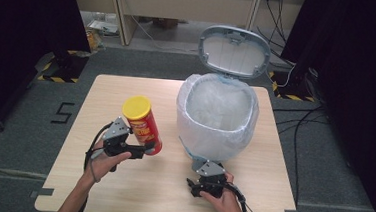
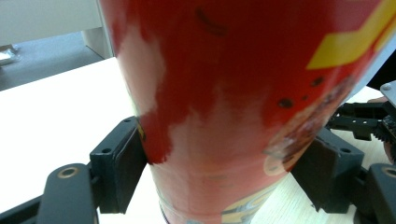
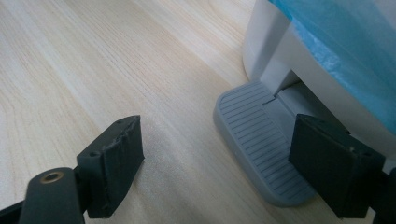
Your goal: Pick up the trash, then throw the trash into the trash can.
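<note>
**Can in the left gripper, bin lid up, right gripper down at the pedal**

Biggest thing first: the wooden table (image 1: pixel 135 192), and on its right half the pedal bin (image 1: pixel 216 119) — white liner bag bulging over the rim, grey lid (image 1: pixel 234 52) tipped right back, mouth wide open. Left of the bin, a little apart from it, the red crisp can (image 1: pixel 143 125) with its yellow cap (image 1: pixel 137 106) stands tilted, cap leaning away from the bin.

The left gripper (image 1: pixel 134 150) has it — jaws closed on the can's lower body, one black pad pressed to each side of the tube in the left gripper view, the can (image 2: pixel 233 102) rising between them. It looks like a light cardboard tube, stiff enough but glossy, so I'd judge a firm squeeze low on the cylinder is the sensible hold; too hard and the wall could dent, too soft and it could slip on that slick print.

Down at the bin's near foot, the right gripper (image 1: pixel 210 181) sits low by the table. Its jaws are spread apart, holding nothing, and the ribbed grey pedal (image 3: pixel 261 144) lies just ahead between them, nearer the right-hand jaw.
</note>
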Action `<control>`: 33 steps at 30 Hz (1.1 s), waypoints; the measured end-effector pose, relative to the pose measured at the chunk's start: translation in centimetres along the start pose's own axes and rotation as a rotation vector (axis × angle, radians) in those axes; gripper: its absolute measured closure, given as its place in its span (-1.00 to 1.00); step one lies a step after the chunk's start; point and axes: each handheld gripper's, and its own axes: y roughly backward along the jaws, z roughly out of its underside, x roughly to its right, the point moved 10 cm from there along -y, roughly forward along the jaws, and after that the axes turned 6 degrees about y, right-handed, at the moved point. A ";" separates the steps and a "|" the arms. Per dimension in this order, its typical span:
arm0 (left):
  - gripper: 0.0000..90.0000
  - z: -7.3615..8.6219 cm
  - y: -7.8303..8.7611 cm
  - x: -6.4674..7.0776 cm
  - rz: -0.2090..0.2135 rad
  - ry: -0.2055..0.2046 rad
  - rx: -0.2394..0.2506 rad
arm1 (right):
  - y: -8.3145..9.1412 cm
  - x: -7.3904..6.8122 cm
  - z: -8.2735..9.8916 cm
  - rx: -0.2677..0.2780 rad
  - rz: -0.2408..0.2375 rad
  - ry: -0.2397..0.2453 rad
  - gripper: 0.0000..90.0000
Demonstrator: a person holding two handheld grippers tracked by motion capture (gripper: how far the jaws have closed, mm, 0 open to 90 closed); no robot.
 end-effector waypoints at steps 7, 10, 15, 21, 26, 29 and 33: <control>-0.47 -0.6 0.3 -0.1 -0.004 0.000 0.014 | 0.0 0.0 0.0 0.002 -0.001 0.003 -0.61; -0.47 -0.6 0.3 0.0 -0.004 -0.001 0.013 | 0.0 0.0 0.0 0.002 -0.001 0.002 -0.61; -0.47 -0.8 0.4 0.2 0.001 -0.020 0.012 | 0.0 0.0 0.0 0.002 -0.001 0.001 -0.61; -0.47 -2.2 0.8 0.0 -0.003 -0.030 0.036 | 0.0 0.0 0.0 0.003 -0.003 0.000 -0.61; -0.47 -3.8 0.7 0.3 0.002 -0.039 0.048 | 0.1 0.0 0.0 -0.002 -0.009 -0.003 -0.61; -0.47 -4.8 0.6 0.2 0.004 -0.045 0.048 | 0.1 0.1 0.0 -0.001 -0.010 -0.001 -0.61; -0.47 -6.6 0.7 -0.1 0.006 -0.048 0.061 | 0.1 0.0 0.0 -0.003 -0.010 0.000 -0.61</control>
